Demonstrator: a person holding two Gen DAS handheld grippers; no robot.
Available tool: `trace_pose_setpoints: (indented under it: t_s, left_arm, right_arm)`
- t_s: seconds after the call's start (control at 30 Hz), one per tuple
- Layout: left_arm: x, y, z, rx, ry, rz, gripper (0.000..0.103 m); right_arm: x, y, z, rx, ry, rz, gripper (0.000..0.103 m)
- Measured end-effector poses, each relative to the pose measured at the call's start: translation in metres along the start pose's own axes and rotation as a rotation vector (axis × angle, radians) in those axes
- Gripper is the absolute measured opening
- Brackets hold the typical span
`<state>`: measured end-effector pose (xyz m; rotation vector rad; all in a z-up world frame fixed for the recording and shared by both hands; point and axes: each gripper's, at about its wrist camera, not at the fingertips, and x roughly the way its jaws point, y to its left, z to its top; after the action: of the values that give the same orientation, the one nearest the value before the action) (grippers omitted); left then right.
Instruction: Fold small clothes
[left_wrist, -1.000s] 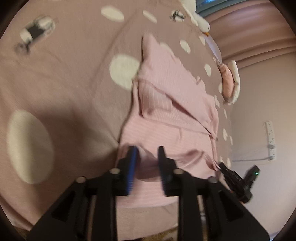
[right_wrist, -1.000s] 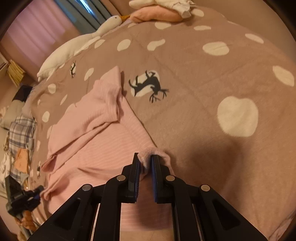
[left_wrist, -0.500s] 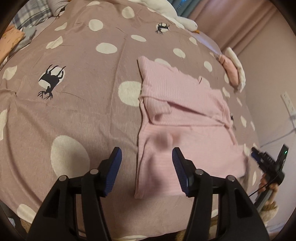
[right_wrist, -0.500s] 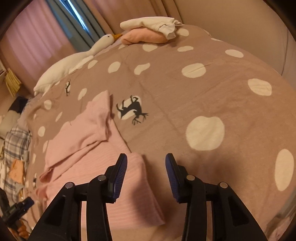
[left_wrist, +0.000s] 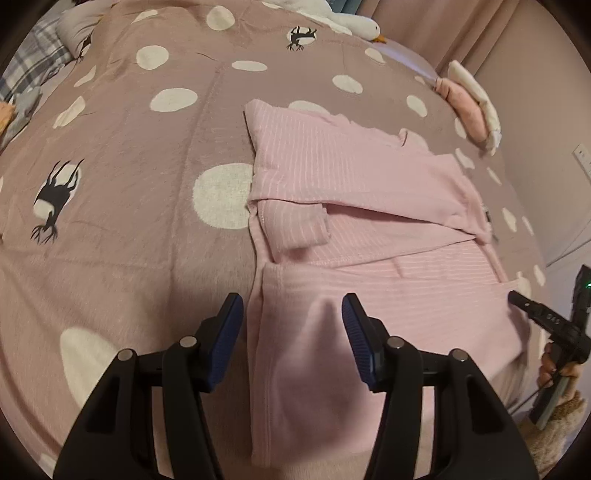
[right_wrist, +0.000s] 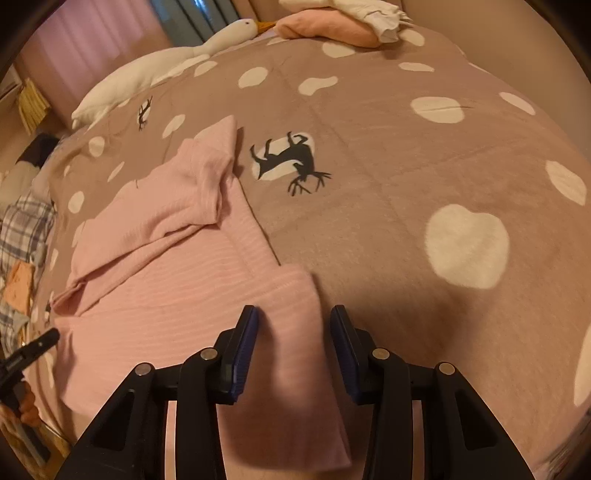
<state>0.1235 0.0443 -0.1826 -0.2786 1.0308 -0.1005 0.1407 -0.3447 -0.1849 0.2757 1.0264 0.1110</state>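
We see both claws released, jaws spread wide, gripping nothing: left gripper (left_wrist: 291, 334) and right gripper (right_wrist: 293, 341) hover over the near end of the pink ribbed garment (left_wrist: 354, 206). It lies partly folded, centre-right in the left view, on a taupe fleece bedspread with white spots and black deer prints (left_wrist: 140, 229). White goose plush (right_wrist: 162, 66) upper left in the right view, curtains behind; folded pink-and-white clothes pile (right_wrist: 332, 26) at top.

A home bedroom: spotted bedspread (right_wrist: 388, 155), curtains (right_wrist: 92, 40) (goose plush (right_wrist: 155, 70) alongside).
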Motion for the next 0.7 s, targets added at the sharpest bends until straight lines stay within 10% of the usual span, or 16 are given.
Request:
trace_pose_setpoints:
  t_s: [0.17, 0.27, 0.7]
  left_arm:
    - [0.019, 0.001, 0.001, 0.018, 0.004, 0.065, 0.011]
    - [0.011, 0.002, -0.001, 0.0, -0.022, 0.06, 0.007]
    - [-0.075, -0.012, -0.008, -0.035, -0.221, 0.0, 0.006]
  right_arm:
    - [0.004, 0.004, -0.001, -0.025, -0.006, 0.0, 0.026]
    - [0.0, 0.008, -0.003, -0.046, -0.021, -0.001, 0.009]
    - [-0.067, 0.027, -0.005, -0.075, -0.218, 0.037, 0.008]
